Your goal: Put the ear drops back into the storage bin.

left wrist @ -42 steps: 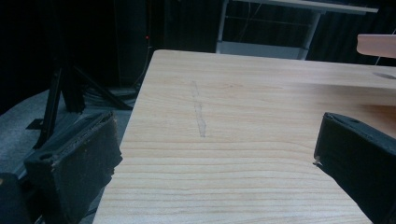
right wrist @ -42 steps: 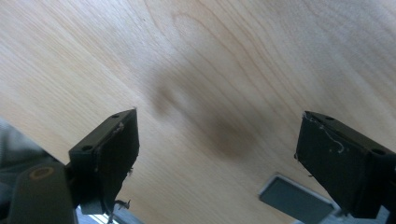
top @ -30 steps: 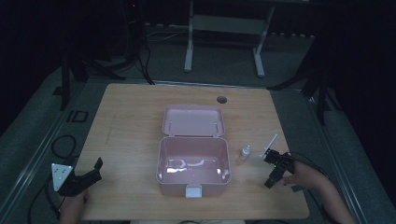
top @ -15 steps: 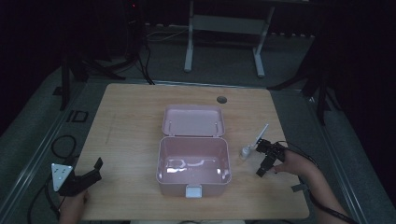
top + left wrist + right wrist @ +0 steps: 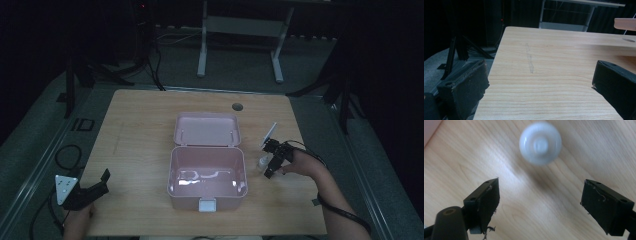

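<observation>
An open pink box [image 5: 207, 176] sits mid-table with its lid [image 5: 206, 130] folded back flat. A small white bottle [image 5: 262, 162] stands just right of the box; from above it is a blurred round cap [image 5: 540, 143]. My right gripper [image 5: 270, 161] hovers over the table right beside the bottle, pointing down. Its jaws are open and have just been closing slightly, with bare wood between them [image 5: 540, 195] and the bottle ahead of the tips. My left gripper [image 5: 102, 180] rests open at the front left corner [image 5: 539, 82].
A thin white flat piece [image 5: 269, 134] leans behind the right gripper. A round cable hole [image 5: 237, 106] sits near the table's far edge. The pink lid's edge [image 5: 625, 23] shows in the left gripper view. Bare wood lies left of the box.
The right hand has moved left from near the table's right edge to the white bottle beside the box. The left gripper has stayed where it was.
</observation>
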Available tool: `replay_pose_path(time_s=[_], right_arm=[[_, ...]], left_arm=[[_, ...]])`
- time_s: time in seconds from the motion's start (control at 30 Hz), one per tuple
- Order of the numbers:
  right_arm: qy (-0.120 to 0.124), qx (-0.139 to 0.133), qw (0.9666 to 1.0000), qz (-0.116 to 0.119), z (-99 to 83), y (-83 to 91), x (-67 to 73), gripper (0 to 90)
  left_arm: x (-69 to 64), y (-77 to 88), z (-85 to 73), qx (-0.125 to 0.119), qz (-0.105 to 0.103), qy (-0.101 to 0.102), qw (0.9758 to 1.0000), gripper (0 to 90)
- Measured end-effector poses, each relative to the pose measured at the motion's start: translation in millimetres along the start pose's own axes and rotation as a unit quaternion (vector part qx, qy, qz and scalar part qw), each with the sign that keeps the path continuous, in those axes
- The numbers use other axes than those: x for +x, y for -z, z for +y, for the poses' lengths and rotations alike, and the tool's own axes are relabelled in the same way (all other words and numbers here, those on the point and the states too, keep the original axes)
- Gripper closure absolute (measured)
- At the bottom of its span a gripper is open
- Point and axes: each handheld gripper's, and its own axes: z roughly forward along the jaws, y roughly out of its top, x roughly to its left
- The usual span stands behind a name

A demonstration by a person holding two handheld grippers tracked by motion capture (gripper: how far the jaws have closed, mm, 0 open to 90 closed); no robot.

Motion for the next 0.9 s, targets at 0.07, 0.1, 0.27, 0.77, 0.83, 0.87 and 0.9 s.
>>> replay_pose_path(time_s=[0.07,0.1,0.27,0.77,0.83,0.87,0.9], right_arm=[[0.000,0.003,1.0000,0.005,5.8,-2.0,0.4,17.4],[0.001,0.004,1.0000,0.006,8.7,-3.3,0.7,17.4],[0.002,0.009,0.9999,0.006,22.0,-8.4,0.6,23.6],[0.002,0.022,0.9997,0.010,39.0,-14.7,-0.2,47.2],[-0.001,0.027,0.9996,0.011,40.6,-16.5,-1.0,53.2],[-0.002,0.028,0.9995,0.012,40.9,-17.1,-1.1,53.6],[-0.002,0.029,0.9995,0.014,41.1,-18.0,-1.2,54.6]], left_arm=[[0.1,0.1,0.0,0.000,0.000,0.000,1.0000,0.5],[0.1,0.1,0.0,0.000,0.000,0.000,1.0000,0.5],[0.3,0.0,0.0,0.000,0.000,0.001,1.0000,0.5],[0.4,0.0,0.0,0.000,-0.001,0.001,1.0000,0.5],[0.2,0.0,0.0,0.000,-0.001,0.000,1.0000,0.5],[0.1,0.1,0.0,0.000,-0.001,-0.001,1.0000,0.5],[0.1,0.1,0.0,0.000,-0.001,-0.001,1.0000,0.5]])
